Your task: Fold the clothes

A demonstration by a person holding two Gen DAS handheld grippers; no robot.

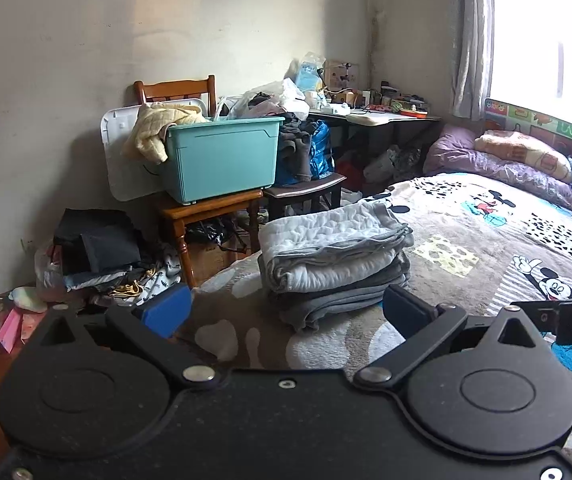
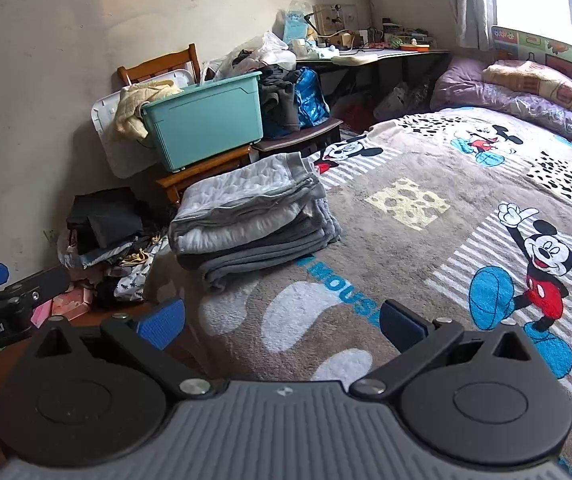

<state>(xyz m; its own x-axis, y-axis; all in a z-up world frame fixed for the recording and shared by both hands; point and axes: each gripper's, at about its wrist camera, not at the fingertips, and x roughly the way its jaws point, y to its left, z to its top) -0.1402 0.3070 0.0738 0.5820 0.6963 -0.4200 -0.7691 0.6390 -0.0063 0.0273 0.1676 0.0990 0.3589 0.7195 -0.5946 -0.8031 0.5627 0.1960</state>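
A stack of folded grey clothes (image 1: 334, 256) sits at the near left corner of the bed, on a Mickey Mouse blanket (image 1: 466, 256). The stack also shows in the right wrist view (image 2: 250, 220), with the blanket (image 2: 426, 216) spreading to its right. My left gripper (image 1: 286, 312) is open and empty, held above the blanket just in front of the stack. My right gripper (image 2: 282, 324) is open and empty, above the blanket and to the right of the stack. The left gripper's body (image 2: 6, 304) shows at the left edge of the right wrist view.
A teal bin (image 1: 222, 160) with yellow cloth (image 1: 154, 132) stands on a wooden chair (image 1: 206, 208) beside the bed. A heap of loose clothes (image 1: 98, 264) lies on the floor. A cluttered desk (image 1: 374, 116) is at the back. Pillows and bedding (image 1: 518, 160) lie under the window.
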